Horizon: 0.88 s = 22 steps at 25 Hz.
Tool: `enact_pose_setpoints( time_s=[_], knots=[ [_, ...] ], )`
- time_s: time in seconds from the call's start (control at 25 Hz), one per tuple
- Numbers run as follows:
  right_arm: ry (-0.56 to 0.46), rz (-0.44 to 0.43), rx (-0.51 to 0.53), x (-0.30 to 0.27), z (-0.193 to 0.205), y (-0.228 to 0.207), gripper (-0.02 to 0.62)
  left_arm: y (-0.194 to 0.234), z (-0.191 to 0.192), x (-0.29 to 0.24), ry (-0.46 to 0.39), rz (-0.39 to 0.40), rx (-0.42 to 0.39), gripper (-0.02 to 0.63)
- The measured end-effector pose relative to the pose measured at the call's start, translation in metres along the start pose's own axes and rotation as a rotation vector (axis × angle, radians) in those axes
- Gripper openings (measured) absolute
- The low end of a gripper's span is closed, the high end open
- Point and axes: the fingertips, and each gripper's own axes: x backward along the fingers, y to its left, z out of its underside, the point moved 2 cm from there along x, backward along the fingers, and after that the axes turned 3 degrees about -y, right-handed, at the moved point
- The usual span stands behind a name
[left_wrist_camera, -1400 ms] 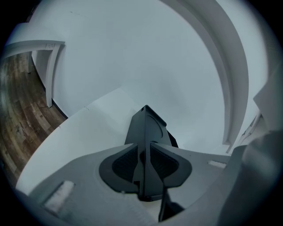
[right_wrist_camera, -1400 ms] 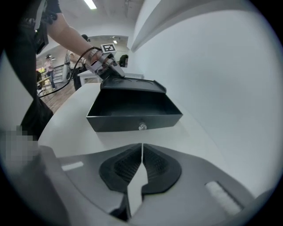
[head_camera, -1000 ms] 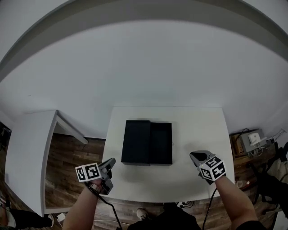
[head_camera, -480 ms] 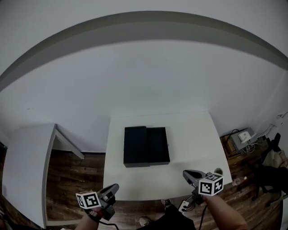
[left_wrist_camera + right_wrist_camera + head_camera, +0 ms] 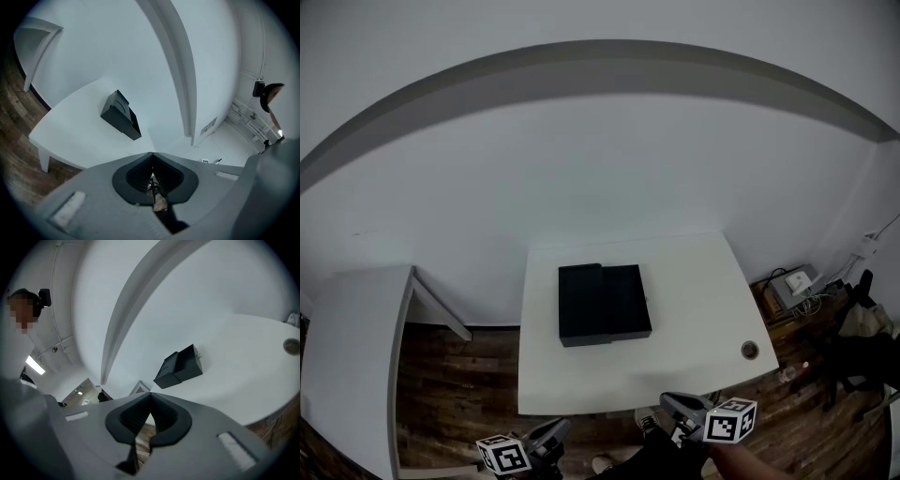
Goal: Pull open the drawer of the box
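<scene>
White wall (image 5: pixel 600 169) fills the upper part of your head view, and below it a white table (image 5: pixel 694 309) stands on a wood-plank floor (image 5: pixel 459 375). 1 black box (image 5: pixel 579 305) lies flat near the middle of the table, somewhat toward the wall. Its drawer (image 5: pixel 628 300) stands pulled out to the right side of the sleeve, with the open tray showing. 1 round cable hole (image 5: pixel 750 350) sits in the tabletop near the front right corner, well apart from the box. 1 second white desk (image 5: pixel 352 347) stands to the left of the table, with bare floor between them. 1 small pile of electrical gear and cables (image 5: pixel 794 281) lies on the floor to the right. Your left gripper (image 5: pixel 562 427) is held off the table, in front of its near edge at the bottom of the head view. Its 2 jaws are pressed together with nothing between them. Your right gripper (image 5: pixel 668 401) is likewise held in front of the near edge, right of the left one. Its 2 jaws are also pressed together and hold nothing. Both grippers are well apart from the box and point toward it across the bare tabletop. Neither gripper touches the table, the box or the drawer.
</scene>
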Motion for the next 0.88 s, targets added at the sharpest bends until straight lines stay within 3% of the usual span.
enact_pose_setpoints(
  time_s=[0.28, 0.52, 0.88],
  knots=[
    [0.043, -0.077, -0.058, 0.001, 0.033, 0.051, 0.003, -0.014, 0.021, 0.015, -0.017, 0.048, 0.079, 0.005],
    [0.06, -0.135, -0.078, 0.001, 0.051, 0.08, 0.003, -0.015, 0.019, 0.031, -0.04, 0.056, 0.079, 0.005],
    [0.052, -0.156, -0.087, 0.006, 0.059, 0.089, 0.003, -0.025, 0.011, 0.034, -0.106, 0.085, 0.106, 0.005]
  ],
)
